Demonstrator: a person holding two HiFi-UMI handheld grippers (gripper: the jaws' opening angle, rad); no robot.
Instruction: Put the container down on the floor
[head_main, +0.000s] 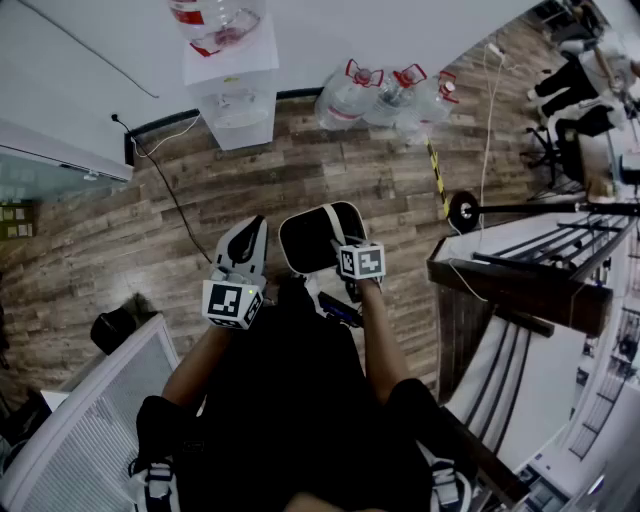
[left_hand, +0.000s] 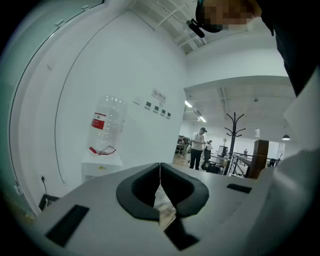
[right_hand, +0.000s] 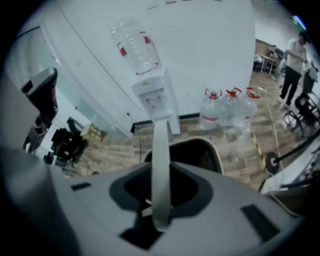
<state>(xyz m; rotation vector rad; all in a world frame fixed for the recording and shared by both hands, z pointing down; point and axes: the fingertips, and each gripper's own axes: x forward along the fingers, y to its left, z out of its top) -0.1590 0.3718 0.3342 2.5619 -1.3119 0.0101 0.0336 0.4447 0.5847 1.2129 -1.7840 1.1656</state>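
Head view: my right claw (head_main: 349, 253) is tipped steeply down and clenched on the white handle of the one container (head_main: 308, 240). The container hangs in front of my legs, above the wooden floor (head_main: 300, 170), and I judge it is not set down yet. Holding it by the handle lets the open mouth face up while I lower it. My left claw (head_main: 243, 250) sits just beside it and carries nothing, so I read it as idle. By the wall I count three water jugs (head_main: 392, 95) and one dispenser (head_main: 238, 95).

Left claw view: the jaws are pressed together with nothing between them, aimed nearly level at the wall. One upturned bottle (left_hand: 106, 125) stands on the dispenser.

Right claw view: the handle (right_hand: 160, 150) runs straight up from between the pads, gripped at its middle so that the container's dark opening hangs below. I again count three jugs and one dispenser. The floor under the container looks bare enough to take it.
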